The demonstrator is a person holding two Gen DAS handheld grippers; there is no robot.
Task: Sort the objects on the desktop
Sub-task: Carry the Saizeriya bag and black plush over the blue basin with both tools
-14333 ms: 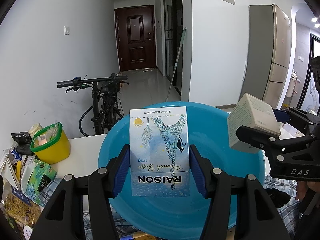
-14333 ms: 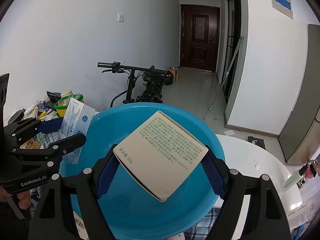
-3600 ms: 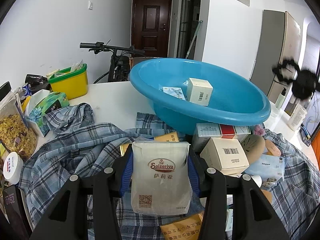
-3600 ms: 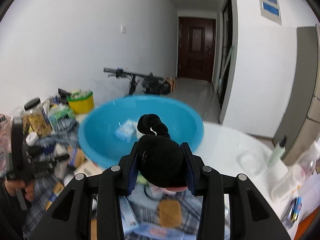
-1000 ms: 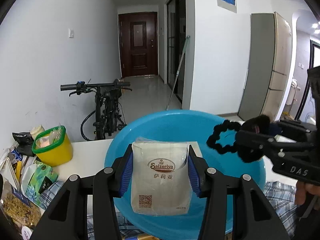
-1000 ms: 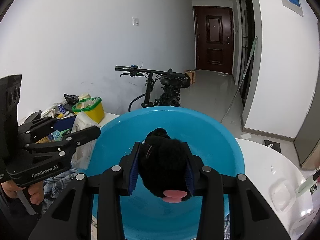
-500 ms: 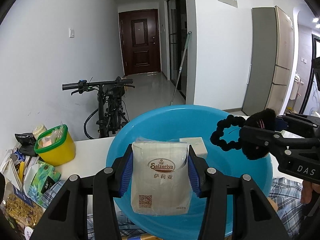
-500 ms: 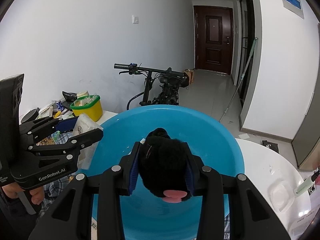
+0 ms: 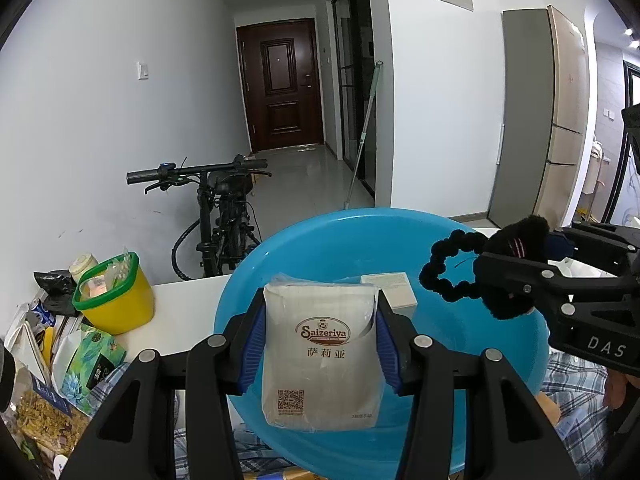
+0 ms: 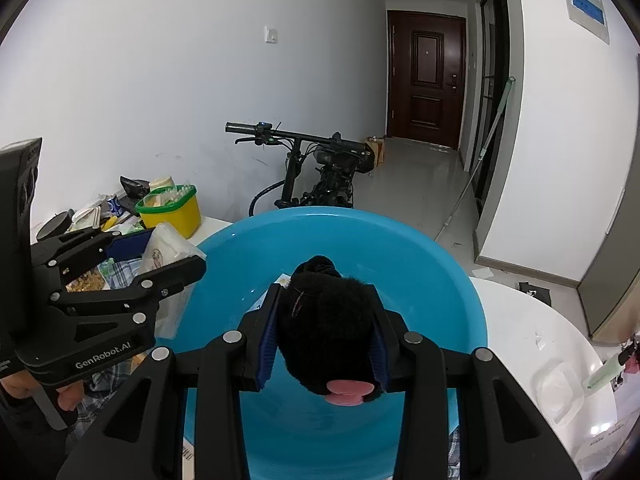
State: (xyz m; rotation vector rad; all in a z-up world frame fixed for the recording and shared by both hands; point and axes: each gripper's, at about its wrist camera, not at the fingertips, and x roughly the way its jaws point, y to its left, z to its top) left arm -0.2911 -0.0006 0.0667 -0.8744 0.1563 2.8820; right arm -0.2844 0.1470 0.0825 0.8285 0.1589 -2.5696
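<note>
My left gripper (image 9: 320,332) is shut on a white Saizeriya tissue pack (image 9: 322,356), held over the near-left part of the blue basin (image 9: 320,232). My right gripper (image 10: 324,340) is shut on a black fluffy plush item (image 10: 326,320) with a pink tag, above the middle of the basin (image 10: 420,248). From the left wrist view the right gripper (image 9: 516,272) holds the plush (image 9: 516,240) with its black beaded loop (image 9: 448,276) sticking out over the basin. A small cream box (image 9: 390,292) lies inside the basin. The left gripper (image 10: 160,256) with the pack (image 10: 166,252) shows at the basin's left.
A yellow tub with a green rim (image 9: 112,300) stands on the white table (image 9: 176,320) at the left, beside snack packets (image 9: 80,360). Plaid cloth (image 9: 576,380) covers the near side. A bicycle (image 9: 220,216) leans behind the table. A clear lid (image 10: 560,392) and a bottle (image 10: 604,372) lie at the right.
Nothing has visibly moved over the last second; both grippers hover over the basin with their loads. Several seconds back they carried these items up from the cloth.
</note>
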